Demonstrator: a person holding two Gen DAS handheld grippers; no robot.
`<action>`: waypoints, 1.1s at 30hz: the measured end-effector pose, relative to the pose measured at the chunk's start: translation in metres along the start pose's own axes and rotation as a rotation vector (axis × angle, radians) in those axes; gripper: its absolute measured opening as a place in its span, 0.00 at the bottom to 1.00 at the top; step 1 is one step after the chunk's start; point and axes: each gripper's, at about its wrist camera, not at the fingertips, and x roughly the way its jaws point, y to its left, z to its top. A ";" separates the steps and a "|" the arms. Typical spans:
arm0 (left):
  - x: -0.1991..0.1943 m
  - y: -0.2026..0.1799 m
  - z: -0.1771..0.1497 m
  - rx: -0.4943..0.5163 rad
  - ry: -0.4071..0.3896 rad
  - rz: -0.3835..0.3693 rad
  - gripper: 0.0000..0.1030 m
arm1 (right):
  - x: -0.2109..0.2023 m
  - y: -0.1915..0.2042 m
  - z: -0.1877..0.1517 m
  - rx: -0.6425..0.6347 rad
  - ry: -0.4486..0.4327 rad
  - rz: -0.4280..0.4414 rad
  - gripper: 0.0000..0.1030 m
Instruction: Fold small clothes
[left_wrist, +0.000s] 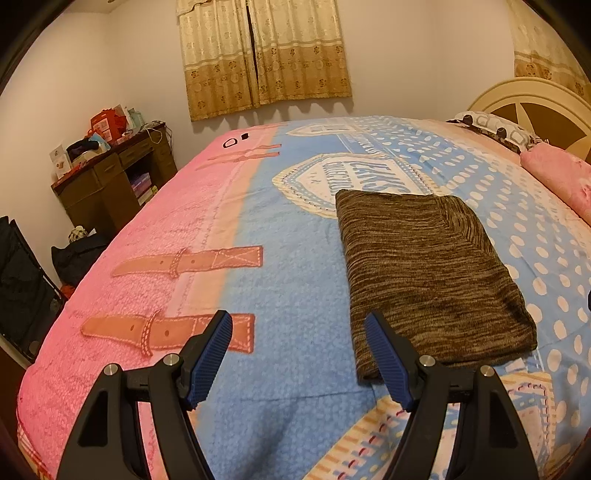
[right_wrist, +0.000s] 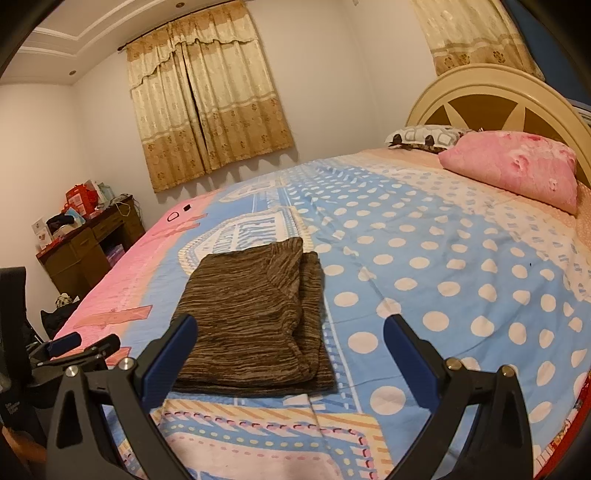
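A brown striped knit garment (left_wrist: 428, 273) lies folded into a flat rectangle on the bed; it also shows in the right wrist view (right_wrist: 255, 317). My left gripper (left_wrist: 299, 325) is open and empty, hovering above the bedspread just left of the garment's near corner. My right gripper (right_wrist: 291, 328) is open and empty, above the garment's near right edge, with its left finger over the cloth. The left gripper also shows at the left edge of the right wrist view (right_wrist: 85, 341).
The bed has a pink and blue patterned bedspread (left_wrist: 177, 236). A pink pillow (right_wrist: 517, 166) and a headboard (right_wrist: 491, 103) are at the far right. A cluttered wooden desk (left_wrist: 110, 177) and dark bags (left_wrist: 22, 284) stand left of the bed.
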 end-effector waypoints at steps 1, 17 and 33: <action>0.002 -0.001 0.001 0.001 0.001 -0.002 0.73 | 0.001 -0.001 0.000 0.004 0.003 -0.003 1.00; 0.049 -0.016 0.033 -0.024 0.102 -0.084 0.73 | 0.021 -0.011 0.014 0.011 0.003 -0.031 1.00; 0.077 -0.021 0.042 -0.035 0.156 -0.029 0.73 | 0.037 -0.005 0.027 0.012 -0.017 -0.009 1.00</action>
